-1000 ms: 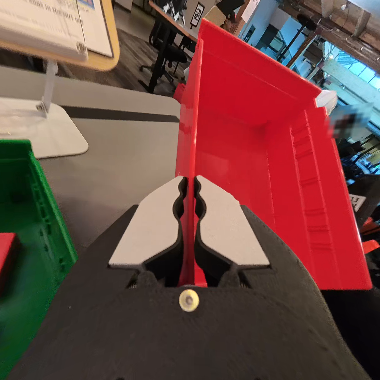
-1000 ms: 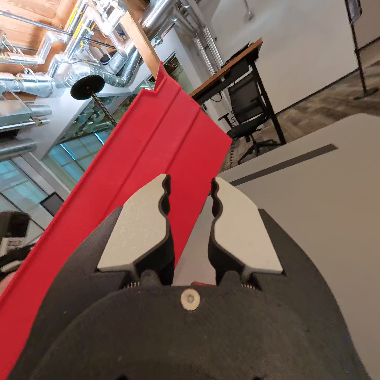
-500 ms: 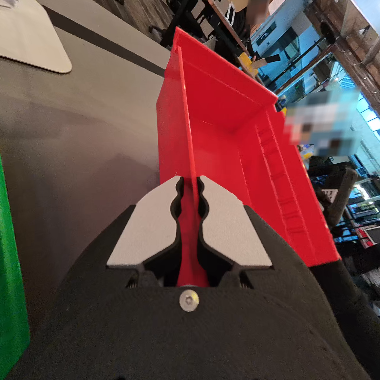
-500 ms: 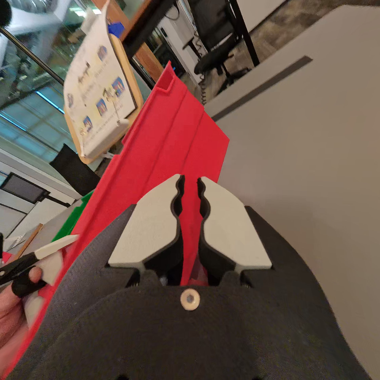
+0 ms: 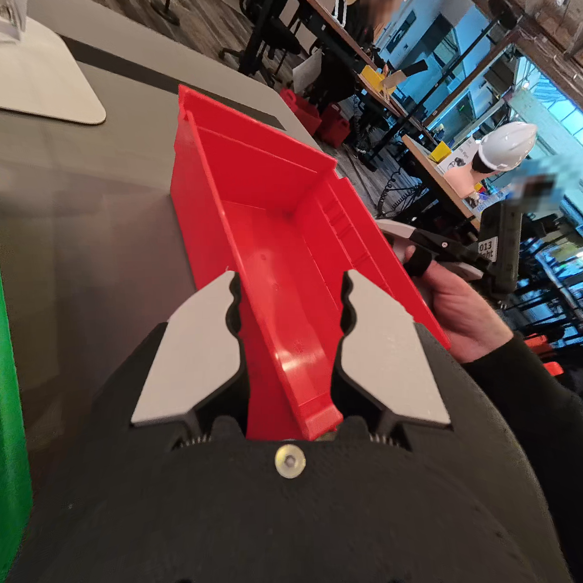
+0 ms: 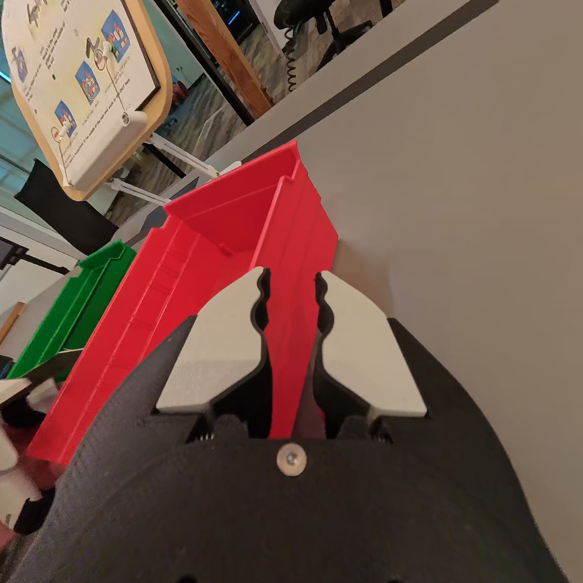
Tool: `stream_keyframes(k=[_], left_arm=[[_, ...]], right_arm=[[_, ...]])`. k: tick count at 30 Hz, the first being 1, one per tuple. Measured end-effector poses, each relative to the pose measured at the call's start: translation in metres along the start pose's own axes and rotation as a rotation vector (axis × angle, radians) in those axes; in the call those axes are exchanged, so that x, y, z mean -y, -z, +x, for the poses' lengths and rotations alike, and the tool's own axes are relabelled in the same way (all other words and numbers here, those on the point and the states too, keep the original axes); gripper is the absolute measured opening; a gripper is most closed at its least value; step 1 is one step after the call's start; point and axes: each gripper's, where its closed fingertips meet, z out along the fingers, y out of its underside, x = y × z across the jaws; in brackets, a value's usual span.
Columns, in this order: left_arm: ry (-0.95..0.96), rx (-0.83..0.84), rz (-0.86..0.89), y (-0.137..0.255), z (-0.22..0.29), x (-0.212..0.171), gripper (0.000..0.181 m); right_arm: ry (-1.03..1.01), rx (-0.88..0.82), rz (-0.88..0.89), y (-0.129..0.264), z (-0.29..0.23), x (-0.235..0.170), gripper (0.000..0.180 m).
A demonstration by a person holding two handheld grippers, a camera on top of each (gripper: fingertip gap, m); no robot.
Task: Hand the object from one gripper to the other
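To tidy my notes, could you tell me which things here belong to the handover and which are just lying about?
Job in hand: red bin, left gripper, right gripper.
Lying about: green bin, instruction board, white helmet, grey table.

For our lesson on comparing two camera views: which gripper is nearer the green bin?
Left. The left gripper sits right beside the green bin, open around the red bin's wall on that side. The right gripper is at the opposite wall, with the red bin between.
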Motion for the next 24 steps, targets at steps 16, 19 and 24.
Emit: stream_keyframes(k=[16, 19, 24], left_arm=[[-0.675, 0.286, 0.342, 0.134, -0.001, 0.121, 0.065], [-0.858, 0.687, 0.313, 0.190, -0.093, 0.147, 0.066], [-0.638, 0.788, -0.035, 0.218, -0.202, 0.107, 0.080]], right_arm=[[0.300, -0.010, -0.041, 0.002, -0.038, -0.002, 0.061], [0.341, -0.025, -0.060, 0.000, -0.041, -0.006, 0.051], [0.370, -0.020, -0.102, -0.005, -0.045, -0.017, 0.049]])
